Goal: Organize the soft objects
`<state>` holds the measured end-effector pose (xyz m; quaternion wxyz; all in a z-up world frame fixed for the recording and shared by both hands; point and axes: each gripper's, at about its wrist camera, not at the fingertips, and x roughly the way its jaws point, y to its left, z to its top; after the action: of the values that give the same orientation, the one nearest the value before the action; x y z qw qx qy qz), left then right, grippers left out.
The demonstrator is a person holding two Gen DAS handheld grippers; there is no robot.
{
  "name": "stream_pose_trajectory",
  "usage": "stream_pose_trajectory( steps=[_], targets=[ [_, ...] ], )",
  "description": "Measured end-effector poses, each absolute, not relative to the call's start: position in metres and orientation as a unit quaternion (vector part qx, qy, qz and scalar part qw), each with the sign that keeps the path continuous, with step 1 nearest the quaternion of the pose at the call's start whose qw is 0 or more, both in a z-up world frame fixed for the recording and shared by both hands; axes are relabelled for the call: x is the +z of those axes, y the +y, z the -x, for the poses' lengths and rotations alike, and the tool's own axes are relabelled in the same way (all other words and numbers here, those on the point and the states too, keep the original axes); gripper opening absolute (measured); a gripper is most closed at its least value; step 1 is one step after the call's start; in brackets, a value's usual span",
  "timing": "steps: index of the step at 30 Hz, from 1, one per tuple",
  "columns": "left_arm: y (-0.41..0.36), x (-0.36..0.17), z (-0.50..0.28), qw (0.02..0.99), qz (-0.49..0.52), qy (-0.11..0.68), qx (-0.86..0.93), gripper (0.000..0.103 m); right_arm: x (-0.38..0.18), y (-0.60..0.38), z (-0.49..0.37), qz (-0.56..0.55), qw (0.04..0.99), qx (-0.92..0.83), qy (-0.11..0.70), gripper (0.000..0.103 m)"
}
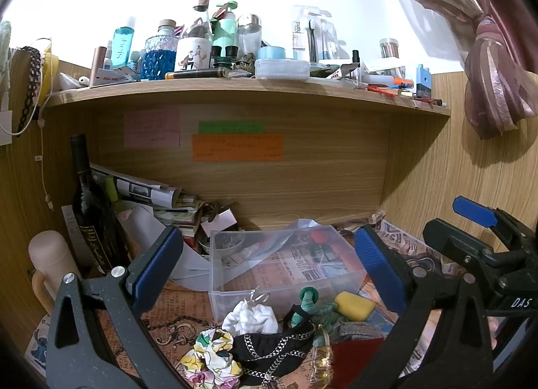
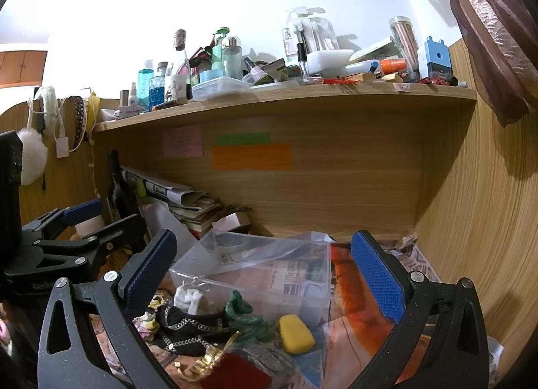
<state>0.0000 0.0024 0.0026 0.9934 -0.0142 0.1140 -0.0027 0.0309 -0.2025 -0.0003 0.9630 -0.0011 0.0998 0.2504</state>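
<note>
Both the left tongs [image 1: 269, 268] and right tongs [image 2: 265, 271] are held wide and empty above the soft pile [image 1: 269, 342] heaped near the clear box [image 1: 285, 264], where tangled pieces could be dragged out together.

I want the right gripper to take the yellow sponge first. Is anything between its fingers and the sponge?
Nothing visible. The right gripper hangs open above the pile, and the yellow sponge lies apart at the pile's right edge, uncovered, in front of the clear plastic box.
</note>
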Motion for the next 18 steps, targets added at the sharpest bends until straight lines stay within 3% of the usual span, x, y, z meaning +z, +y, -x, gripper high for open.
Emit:
stream_pose_trajectory(
  steps=[18],
  targets=[
    [0.0024, 0.0025, -0.0001, 0.993, 0.015, 0.114, -0.002, 0.103, -0.0018, -0.2021, -0.0312, -0.006, 0.962, 0.254, 0.101, 0.103]
  ],
)
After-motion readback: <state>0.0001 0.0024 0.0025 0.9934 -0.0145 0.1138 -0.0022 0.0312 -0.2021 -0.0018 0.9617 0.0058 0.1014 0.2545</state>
